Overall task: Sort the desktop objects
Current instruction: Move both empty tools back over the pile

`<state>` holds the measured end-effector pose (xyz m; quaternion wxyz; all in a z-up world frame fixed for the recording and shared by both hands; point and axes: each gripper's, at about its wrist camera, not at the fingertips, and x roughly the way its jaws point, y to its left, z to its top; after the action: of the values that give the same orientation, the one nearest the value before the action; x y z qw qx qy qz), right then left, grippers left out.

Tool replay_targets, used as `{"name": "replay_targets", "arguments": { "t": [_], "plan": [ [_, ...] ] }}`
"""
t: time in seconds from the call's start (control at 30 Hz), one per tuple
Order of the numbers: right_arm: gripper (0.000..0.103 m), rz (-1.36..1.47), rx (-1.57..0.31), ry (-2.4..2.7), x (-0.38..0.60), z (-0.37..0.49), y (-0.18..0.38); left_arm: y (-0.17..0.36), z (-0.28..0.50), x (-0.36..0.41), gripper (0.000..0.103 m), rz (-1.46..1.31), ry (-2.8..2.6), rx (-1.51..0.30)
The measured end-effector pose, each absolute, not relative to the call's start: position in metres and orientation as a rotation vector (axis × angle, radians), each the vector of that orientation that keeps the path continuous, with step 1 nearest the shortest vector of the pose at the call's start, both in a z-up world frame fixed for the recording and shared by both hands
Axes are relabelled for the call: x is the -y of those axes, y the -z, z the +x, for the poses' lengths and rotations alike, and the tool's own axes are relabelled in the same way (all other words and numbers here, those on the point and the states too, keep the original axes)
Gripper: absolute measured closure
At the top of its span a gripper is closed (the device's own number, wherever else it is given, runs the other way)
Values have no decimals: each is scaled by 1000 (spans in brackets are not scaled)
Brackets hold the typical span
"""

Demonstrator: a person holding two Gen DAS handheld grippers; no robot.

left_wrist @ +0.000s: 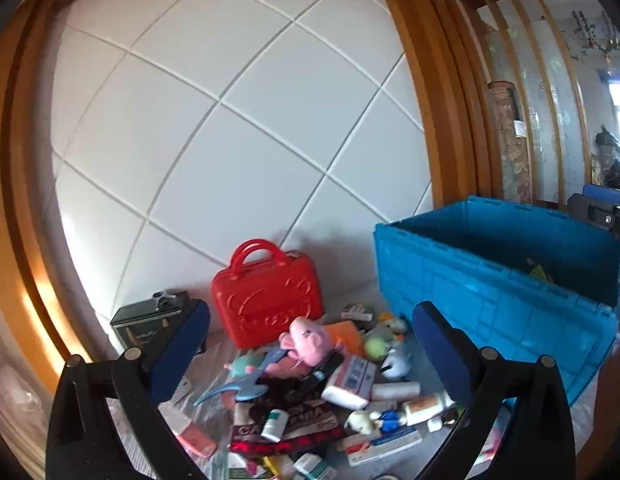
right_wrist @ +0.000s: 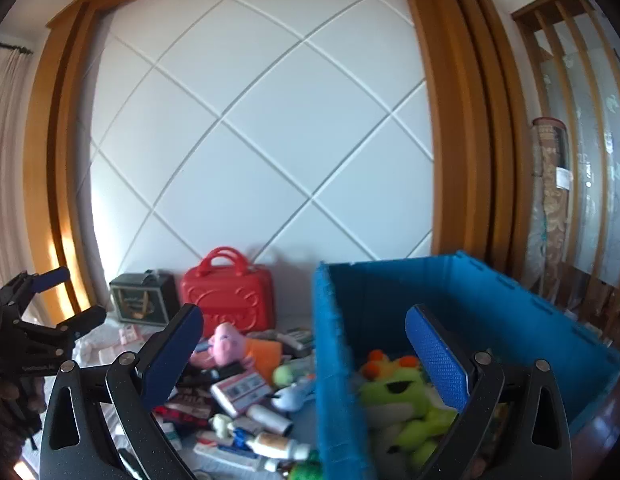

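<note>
At the lower edge of each wrist view, a pair of black arms with blue pads framed the scene. The left hand-held gripper (left_wrist: 310, 354) pointed slightly downward over the pile (left_wrist: 310, 396) of small things, its jaws spread wide with nothing between them. The right hand-held gripper (right_wrist: 304, 354) also tilted slightly down, jaws wide apart and empty, straddling the near wall of the blue bin (right_wrist: 333, 360): its left pad stood over the pile and its right pad over the bin's inside.

From the right wrist view, the left hand-held gripper showed at 9 o'clock, with dark fingers (right_wrist: 14, 394) around its handle, blurred and cut by the frame.

The pile lay on the surface at 6 o'clock in the left view, with a pink plush (left_wrist: 310, 340) on top, a white carton (left_wrist: 349, 380) at its 4 o'clock, and bottles and boxes beyond counting. A red case (left_wrist: 268, 300) stood upright against the white wall at 12 o'clock of the pile, a dark box (left_wrist: 150, 324) at its 9 o'clock, partly hidden by the left pad. The bin sat at 3 o'clock of the pile, just beside it. Inside it lay a green plush (right_wrist: 401, 396), partly behind the right pad; whatever lay beneath it was blurred. Labels were unreadable.
</note>
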<state>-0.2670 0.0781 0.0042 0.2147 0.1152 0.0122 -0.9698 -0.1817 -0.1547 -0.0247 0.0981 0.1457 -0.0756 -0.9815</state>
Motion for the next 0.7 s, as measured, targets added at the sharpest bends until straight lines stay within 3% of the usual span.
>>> {"name": "replay_targets", "arguments": {
  "t": [0.37,0.7],
  "plan": [
    [0,506,-90,2642,38,-230,64,115,-130,269,0,671,2801,194],
    [1,779,-270,2370,107,-216,174,186,-104,295,0,831,2804,77]
  ]
}}
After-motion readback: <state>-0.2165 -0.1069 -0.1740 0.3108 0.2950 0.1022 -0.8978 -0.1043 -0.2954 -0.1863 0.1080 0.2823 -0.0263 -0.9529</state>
